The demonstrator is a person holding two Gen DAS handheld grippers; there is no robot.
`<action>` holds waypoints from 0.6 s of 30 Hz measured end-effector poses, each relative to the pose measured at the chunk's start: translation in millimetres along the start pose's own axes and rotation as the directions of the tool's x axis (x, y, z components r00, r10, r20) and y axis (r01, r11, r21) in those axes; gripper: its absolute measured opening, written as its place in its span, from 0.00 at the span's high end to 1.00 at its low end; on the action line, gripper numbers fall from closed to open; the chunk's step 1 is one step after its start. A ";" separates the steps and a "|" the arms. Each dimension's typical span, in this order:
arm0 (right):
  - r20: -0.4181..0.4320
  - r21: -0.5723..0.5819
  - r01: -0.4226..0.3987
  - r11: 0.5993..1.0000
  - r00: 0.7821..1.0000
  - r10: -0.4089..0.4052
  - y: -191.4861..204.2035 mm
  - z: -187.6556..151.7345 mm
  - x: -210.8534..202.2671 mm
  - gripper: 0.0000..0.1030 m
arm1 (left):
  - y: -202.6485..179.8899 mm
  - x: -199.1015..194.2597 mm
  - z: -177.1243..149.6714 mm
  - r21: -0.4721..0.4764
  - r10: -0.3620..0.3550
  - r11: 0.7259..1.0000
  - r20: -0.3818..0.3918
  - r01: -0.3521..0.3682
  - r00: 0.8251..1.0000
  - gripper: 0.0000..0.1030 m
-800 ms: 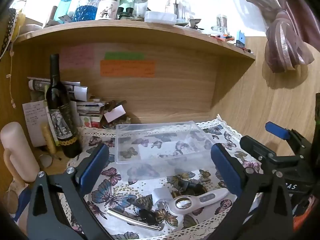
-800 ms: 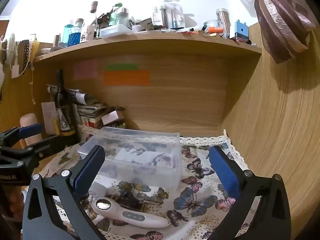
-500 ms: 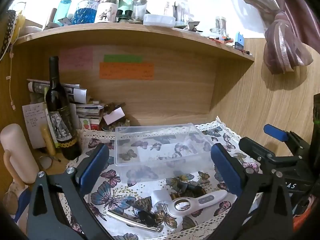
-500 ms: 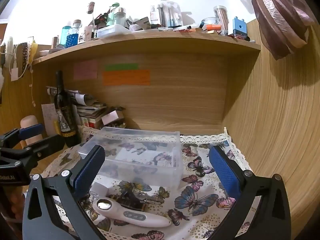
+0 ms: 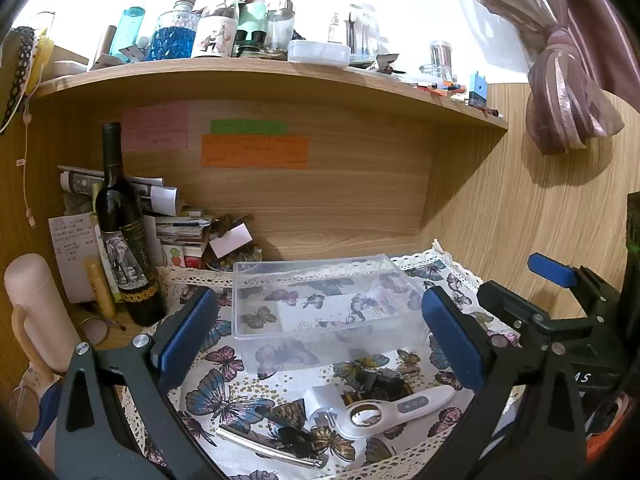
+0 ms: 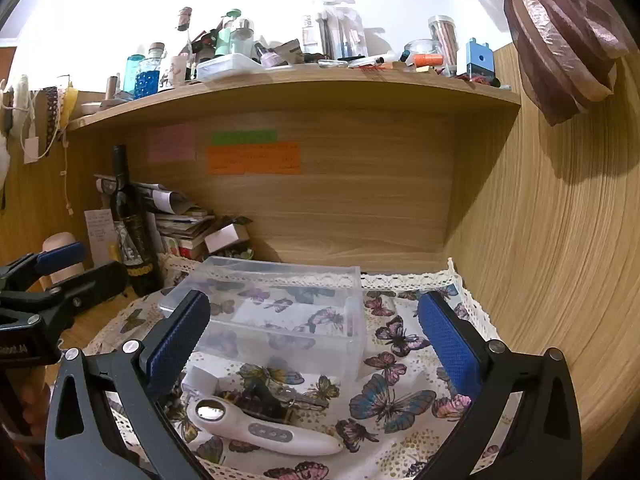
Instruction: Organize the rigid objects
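An empty clear plastic box [image 5: 320, 304] [image 6: 280, 312] stands on a butterfly-print cloth [image 5: 224, 396] [image 6: 400, 396]. In front of it lie a white handheld device with a round lens [image 5: 384, 410] [image 6: 260, 426], a small white block [image 5: 322, 398], dark clips with keys [image 5: 384, 382] [image 6: 268, 398] and a metal bar [image 5: 268, 446]. My left gripper [image 5: 320, 336] hangs open above these items, nothing between its blue pads. My right gripper [image 6: 316, 340] is open too, to the right of the left one, and holds nothing.
A dark wine bottle [image 5: 124, 236] stands at the left beside stacked papers [image 5: 180, 228] and a pale bottle [image 5: 32, 308]. A crowded wooden shelf [image 5: 260, 72] runs overhead. Wood panels close the back and right side; a tied curtain [image 5: 560, 92] hangs at the right.
Both views have drifted slightly, so the box and the items sit a little higher in frame. Neither gripper has changed its opening, and nothing on the cloth has moved.
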State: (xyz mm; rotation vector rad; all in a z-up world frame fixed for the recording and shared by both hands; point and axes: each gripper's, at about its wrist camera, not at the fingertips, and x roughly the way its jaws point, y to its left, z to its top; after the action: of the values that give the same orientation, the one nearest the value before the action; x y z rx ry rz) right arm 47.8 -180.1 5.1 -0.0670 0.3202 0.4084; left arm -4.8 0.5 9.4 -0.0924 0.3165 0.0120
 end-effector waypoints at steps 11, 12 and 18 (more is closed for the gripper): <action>0.004 0.001 -0.001 1.000 1.000 0.001 0.7 1.4 -1.2 0.00 | -3.1 -0.8 1.0 -0.001 -0.002 1.000 0.004 0.002 1.000 0.00; 0.004 0.001 0.002 1.000 1.000 -0.002 0.9 1.3 -1.2 0.00 | -3.5 -0.8 1.2 -0.001 -0.003 1.000 0.004 0.003 1.000 0.00; 0.004 0.003 0.002 1.000 1.000 -0.002 1.7 2.2 -1.1 0.00 | -4.3 0.7 1.0 -0.004 -0.010 1.000 0.000 0.010 1.000 0.00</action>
State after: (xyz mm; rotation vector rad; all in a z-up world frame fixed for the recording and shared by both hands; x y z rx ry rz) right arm 46.8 -178.7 7.5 -0.0635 0.3169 0.4059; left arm -3.7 -3.7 10.5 -0.0975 0.3157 0.0030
